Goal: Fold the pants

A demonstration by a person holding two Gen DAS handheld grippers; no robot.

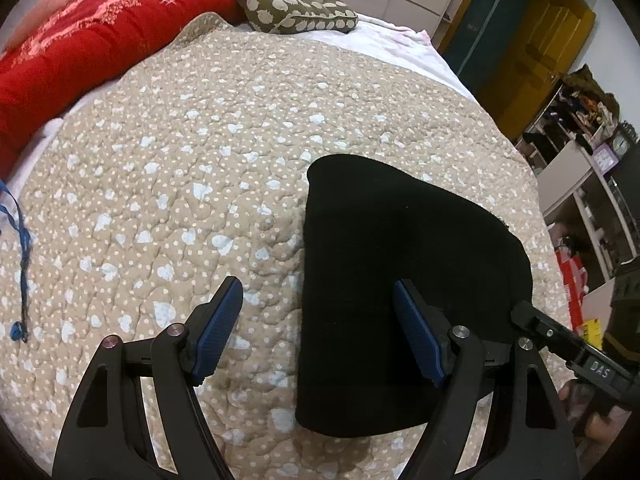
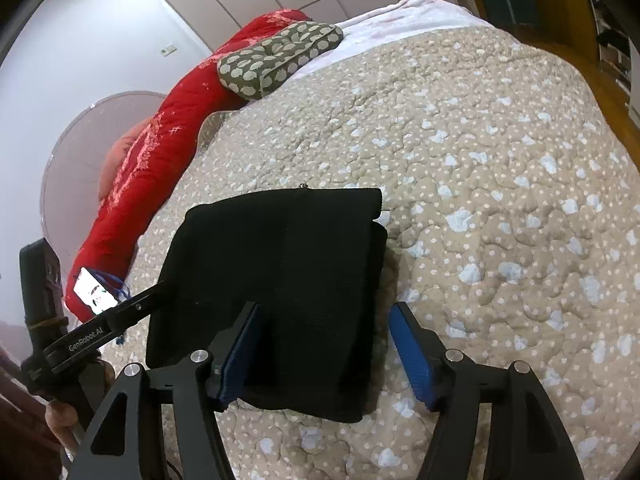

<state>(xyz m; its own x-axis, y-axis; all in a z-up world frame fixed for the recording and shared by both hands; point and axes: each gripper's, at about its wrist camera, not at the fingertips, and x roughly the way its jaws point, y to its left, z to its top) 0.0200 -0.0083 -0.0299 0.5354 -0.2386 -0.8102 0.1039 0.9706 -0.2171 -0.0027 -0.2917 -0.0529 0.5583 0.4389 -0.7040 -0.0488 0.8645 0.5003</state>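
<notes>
- On the bed, across the beige quilt [image 1: 192, 168], the black pants [image 1: 404, 280] lie folded into a compact flat block, at approx 4 o'clock from quilt centre in my L cam.
- My left gripper [image 1: 318, 328] stands wide, nothing pinched; L pad [image 1: 218, 332] is over bare quilt, R pad [image 1: 418, 334] over the pants' near part. Can't tell if the pads touch the cloth.
- My right gripper [image 2: 326, 352] is wide too, jaws apart w/ nothing clamped. Its L pad [image 2: 240, 356] sits over the pants [image 2: 280, 272], its R pad [image 2: 410, 356] just past the block's 3 o'clock edge, over quilt [image 2: 500, 184].
- In R cam the other gripper's arm comes in at 9 o'clock, tip at the pants' edge; a lit phone [image 2: 96, 292] shows beside it.
- Red blanket [image 1: 92, 36] is bunched along the quilt's 10 o'clock side; a green patterned cushion [image 1: 296, 2] at 12 o'clock.
- Blue cord [image 1: 18, 248] lies at 9 o'clock in L cam.
</notes>
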